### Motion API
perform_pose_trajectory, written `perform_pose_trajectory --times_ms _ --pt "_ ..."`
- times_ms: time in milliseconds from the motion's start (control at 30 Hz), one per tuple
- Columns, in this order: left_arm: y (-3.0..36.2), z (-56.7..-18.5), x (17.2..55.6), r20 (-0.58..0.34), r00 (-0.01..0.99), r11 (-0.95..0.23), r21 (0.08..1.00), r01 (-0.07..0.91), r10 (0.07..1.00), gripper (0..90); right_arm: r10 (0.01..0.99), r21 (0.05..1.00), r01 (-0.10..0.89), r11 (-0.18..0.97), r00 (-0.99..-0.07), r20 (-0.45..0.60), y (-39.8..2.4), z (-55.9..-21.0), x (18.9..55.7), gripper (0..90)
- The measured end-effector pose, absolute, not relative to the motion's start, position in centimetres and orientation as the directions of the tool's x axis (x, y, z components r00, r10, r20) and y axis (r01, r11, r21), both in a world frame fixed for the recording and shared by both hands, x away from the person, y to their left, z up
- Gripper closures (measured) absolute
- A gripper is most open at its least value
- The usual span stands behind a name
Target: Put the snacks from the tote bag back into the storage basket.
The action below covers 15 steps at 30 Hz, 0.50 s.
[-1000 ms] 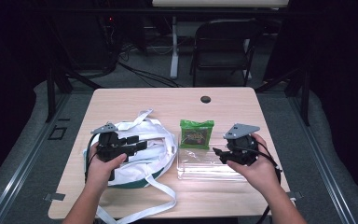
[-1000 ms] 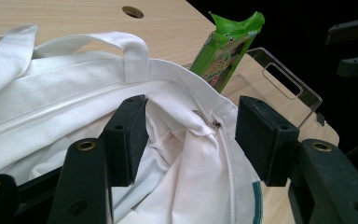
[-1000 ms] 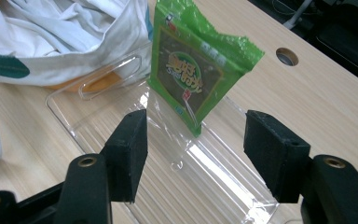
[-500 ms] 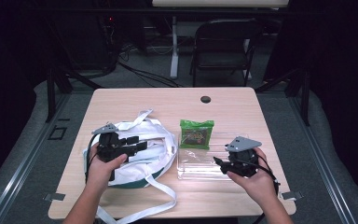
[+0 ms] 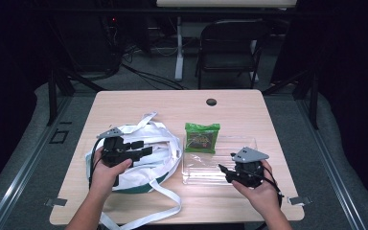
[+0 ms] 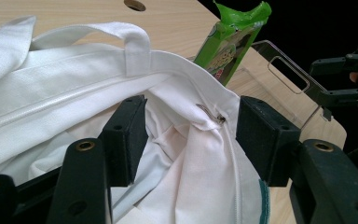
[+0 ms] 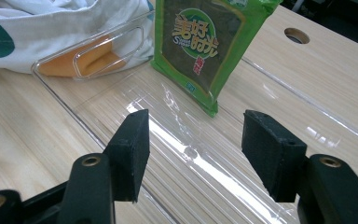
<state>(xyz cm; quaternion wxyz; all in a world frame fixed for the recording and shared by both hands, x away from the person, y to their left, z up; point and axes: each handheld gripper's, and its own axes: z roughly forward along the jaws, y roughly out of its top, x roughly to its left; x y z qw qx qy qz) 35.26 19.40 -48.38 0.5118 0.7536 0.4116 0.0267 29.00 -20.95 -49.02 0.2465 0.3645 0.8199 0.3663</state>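
Note:
A white cloth tote bag (image 5: 139, 158) with long straps lies on the left of the wooden table (image 5: 249, 115). My left gripper (image 5: 143, 147) rests on it. Its jaws stand open astride the bag's zipped rim (image 6: 189, 135), with loose white cloth (image 6: 51, 93) and the zip pull between them. A green snack packet (image 5: 201, 136) lies on the far end of a clear plastic tray (image 5: 211, 175). My right gripper (image 5: 225, 168) hangs low over the tray's near end. Its jaws (image 7: 196, 144) are open and have just been closing a little, with only the tray floor (image 7: 121, 98) beneath and the packet (image 7: 200, 46) ahead.
A round cable hole (image 5: 211, 102) sits near the table's far edge. A dark folding chair (image 5: 230, 48) stands behind the table. One bag strap (image 5: 143, 215) trails over the front edge. The tray has a slot handle (image 7: 107, 51) beside the bag.
My right gripper has sunk and drawn back toward the table's front edge, low over the tray's near end. The left gripper and the bag have stayed put.

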Motion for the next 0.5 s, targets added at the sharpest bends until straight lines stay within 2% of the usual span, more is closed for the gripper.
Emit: perform_pose_trajectory --times_ms 500 --pt "19.2 -48.5 35.3 -0.368 0.666 -0.151 0.796 0.586 0.649 42.8 0.791 0.798 0.418 0.433 -0.600 -0.115 -21.6 -50.3 28.3 42.8"
